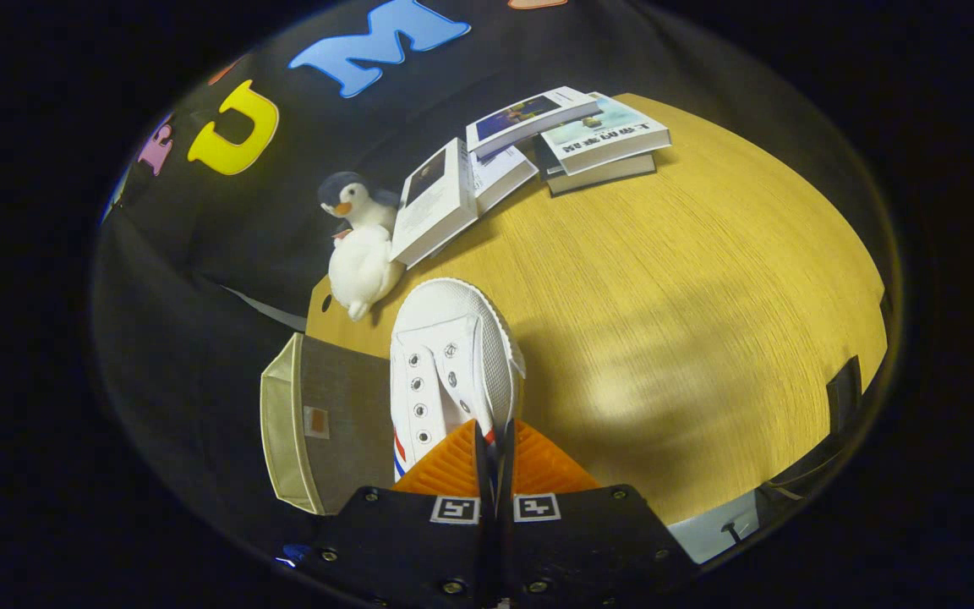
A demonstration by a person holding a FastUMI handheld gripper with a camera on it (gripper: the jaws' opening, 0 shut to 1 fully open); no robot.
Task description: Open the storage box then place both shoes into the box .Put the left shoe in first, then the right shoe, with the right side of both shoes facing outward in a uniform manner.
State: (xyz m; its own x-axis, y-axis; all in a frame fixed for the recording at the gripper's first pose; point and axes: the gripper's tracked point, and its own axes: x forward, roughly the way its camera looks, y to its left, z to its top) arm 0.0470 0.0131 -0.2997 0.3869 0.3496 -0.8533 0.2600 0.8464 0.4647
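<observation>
Wooden counter (664, 279) under warm light, dark cloth wall behind. White shoe (449, 364) hanging toe-forward just ahead of the jaws, pinched at the collar edge, jaws nearly closed on that thin rim. Grey storage box (318, 423) just left of the shoe and lower, off the counter's edge, lid seemingly swung open. Best done by swinging left over the opening, keeping the pinch firm, lowering before release. Gripper (494, 444) tilted downward, looking over the counter. Beyond: plush penguin (360, 254), then scattered books (538, 144).
</observation>
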